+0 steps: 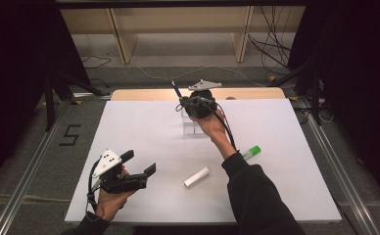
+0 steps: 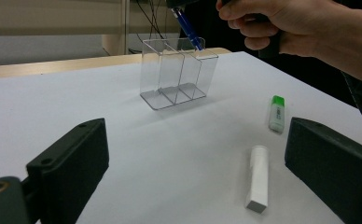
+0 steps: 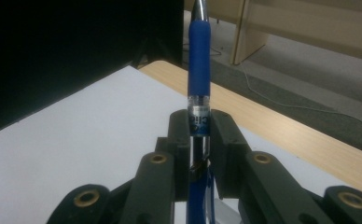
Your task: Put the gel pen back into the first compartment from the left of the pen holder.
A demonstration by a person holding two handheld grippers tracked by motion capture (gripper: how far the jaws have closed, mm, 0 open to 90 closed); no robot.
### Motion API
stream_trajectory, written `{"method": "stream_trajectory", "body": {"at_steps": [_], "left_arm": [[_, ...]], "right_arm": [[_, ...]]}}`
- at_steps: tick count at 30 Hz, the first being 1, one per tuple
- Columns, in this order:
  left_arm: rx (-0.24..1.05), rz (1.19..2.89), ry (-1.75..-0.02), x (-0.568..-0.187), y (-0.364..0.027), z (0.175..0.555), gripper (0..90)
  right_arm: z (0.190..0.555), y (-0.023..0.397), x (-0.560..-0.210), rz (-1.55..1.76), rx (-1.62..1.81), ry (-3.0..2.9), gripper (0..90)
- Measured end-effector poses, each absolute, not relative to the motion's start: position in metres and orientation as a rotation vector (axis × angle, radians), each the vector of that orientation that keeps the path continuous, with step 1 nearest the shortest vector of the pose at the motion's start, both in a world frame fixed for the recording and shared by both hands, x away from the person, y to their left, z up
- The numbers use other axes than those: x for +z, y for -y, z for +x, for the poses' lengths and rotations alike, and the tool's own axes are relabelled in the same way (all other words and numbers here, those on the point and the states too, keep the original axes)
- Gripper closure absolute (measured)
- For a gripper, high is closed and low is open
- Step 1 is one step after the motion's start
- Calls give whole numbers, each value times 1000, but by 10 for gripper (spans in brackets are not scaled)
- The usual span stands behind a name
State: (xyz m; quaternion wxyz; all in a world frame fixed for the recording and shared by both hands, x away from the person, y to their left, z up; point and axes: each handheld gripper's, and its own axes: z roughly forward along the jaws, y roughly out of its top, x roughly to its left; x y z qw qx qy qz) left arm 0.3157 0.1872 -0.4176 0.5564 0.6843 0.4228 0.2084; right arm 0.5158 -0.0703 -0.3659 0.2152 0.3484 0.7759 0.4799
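My right gripper (image 1: 182, 105) is shut on a blue pen (image 1: 177, 89) and holds it over a clear three-compartment holder (image 1: 193, 125) at the table's far middle. The right gripper view has the pen (image 3: 199, 60) clamped between the jaws of that gripper (image 3: 200, 130), its blue grip pointing away. From the left gripper view, the tilted pen (image 2: 188, 29) has its lower end at the rim of the holder's (image 2: 179, 74) right-hand compartment. My left gripper (image 1: 140, 162) rests at the front left, open with nothing between its jaws (image 2: 196, 135).
A white tube (image 1: 197, 176) lies on the white table top (image 1: 144, 132) near the front middle. A green-capped white stick (image 1: 251, 152) lies to its right, by the right forearm. Both also lie ahead of the left gripper: the tube (image 2: 258, 177) and the stick (image 2: 276, 113).
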Motion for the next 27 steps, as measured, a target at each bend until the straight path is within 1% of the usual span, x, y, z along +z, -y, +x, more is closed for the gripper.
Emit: {"method": "stream_trajectory", "body": {"at_steps": [16, 27], "left_arm": [[483, 1618, -996, -418, -187, 316, 57], [478, 1616, -992, -418, -187, 316, 57]], "right_arm": [[532, 69, -372, 997, 1331, -2076, 798], [542, 69, -368, 1014, 1335, -2033, 798]]}}
